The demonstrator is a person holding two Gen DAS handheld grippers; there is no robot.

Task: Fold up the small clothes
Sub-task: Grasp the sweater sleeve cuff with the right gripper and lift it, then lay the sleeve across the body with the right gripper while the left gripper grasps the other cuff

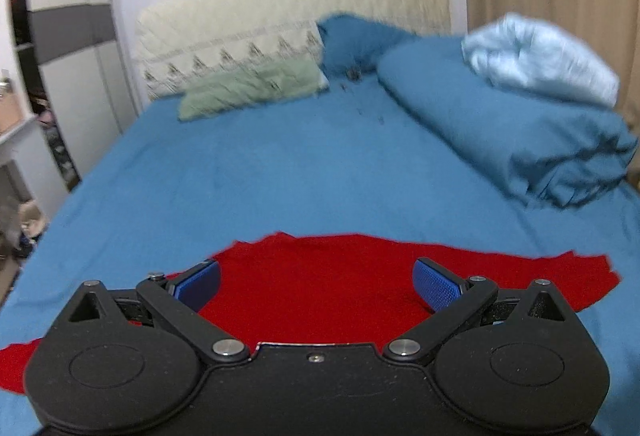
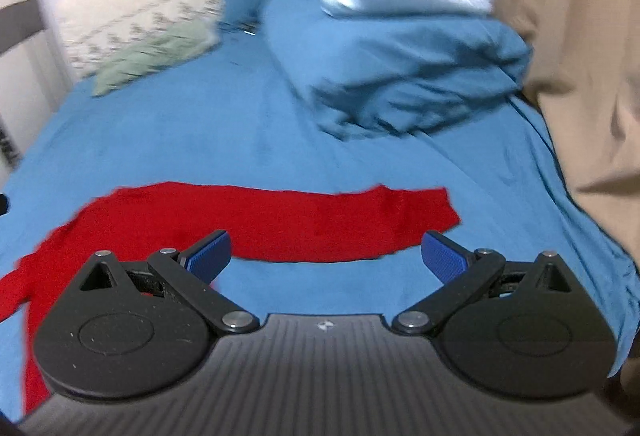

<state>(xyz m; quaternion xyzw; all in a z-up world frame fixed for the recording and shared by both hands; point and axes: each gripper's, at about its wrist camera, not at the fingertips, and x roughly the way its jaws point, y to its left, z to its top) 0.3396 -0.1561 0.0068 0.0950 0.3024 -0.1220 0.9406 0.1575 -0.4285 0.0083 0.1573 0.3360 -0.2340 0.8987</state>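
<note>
A small red garment (image 1: 320, 284) lies flat on the blue bed sheet (image 1: 248, 172) near the bed's front edge. My left gripper (image 1: 318, 286) is open and empty, held just above the garment's middle with the blue pads (image 1: 198, 284) wide apart. In the right wrist view the red garment (image 2: 280, 224) stretches across, one sleeve reaching right and another part trailing down at the left. My right gripper (image 2: 326, 256) is open and empty, over bare sheet just in front of the garment's right sleeve.
A rolled blue duvet (image 1: 500, 124) with a pale blue bundle (image 1: 536, 56) on top fills the bed's right side. A green pillow (image 1: 252, 88) and a patterned headboard cushion (image 1: 240, 36) lie at the back. Beige curtains (image 2: 580, 36) hang at the right.
</note>
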